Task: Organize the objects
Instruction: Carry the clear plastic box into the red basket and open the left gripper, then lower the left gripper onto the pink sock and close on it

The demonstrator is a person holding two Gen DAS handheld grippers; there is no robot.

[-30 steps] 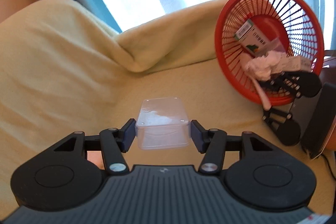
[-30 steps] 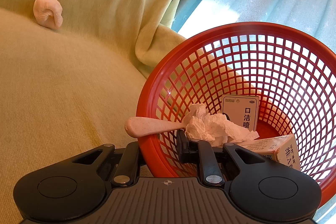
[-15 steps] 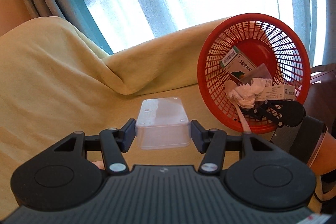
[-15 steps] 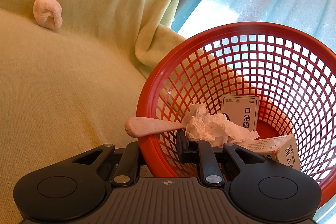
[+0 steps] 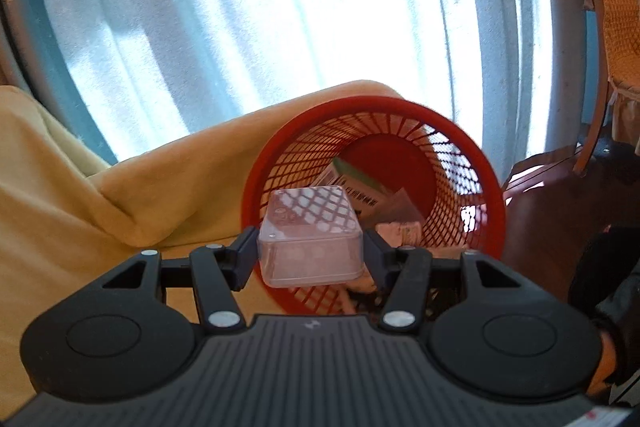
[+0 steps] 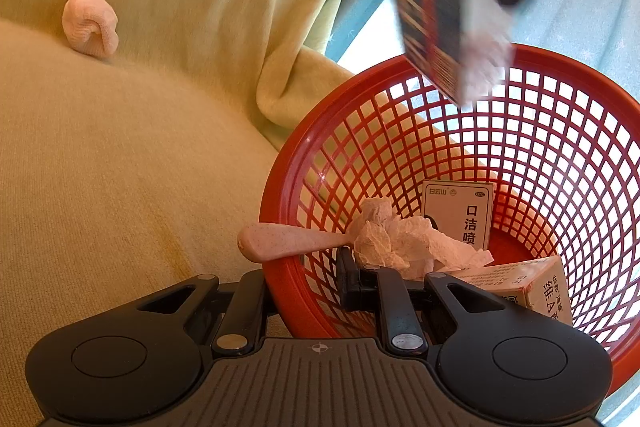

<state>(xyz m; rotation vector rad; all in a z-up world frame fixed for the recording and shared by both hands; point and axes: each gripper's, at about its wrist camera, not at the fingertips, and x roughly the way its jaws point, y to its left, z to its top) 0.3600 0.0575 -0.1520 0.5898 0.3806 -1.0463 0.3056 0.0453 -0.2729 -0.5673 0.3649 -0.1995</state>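
The left gripper (image 5: 310, 253) clamps the clear box (image 5: 310, 233), with the red basket (image 5: 490, 187) mouth directly ahead at 12 o'clock. The right gripper (image 6: 304, 281) pinches the basket's near rim.

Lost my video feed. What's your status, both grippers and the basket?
Left gripper shut on clear box, above red basket. Right gripper clamps basket rim. Nothing blocking the drop.

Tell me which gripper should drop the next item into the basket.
Left. The left gripper already holds the clear box at the basket opening, while the right gripper clamps the basket's rim.
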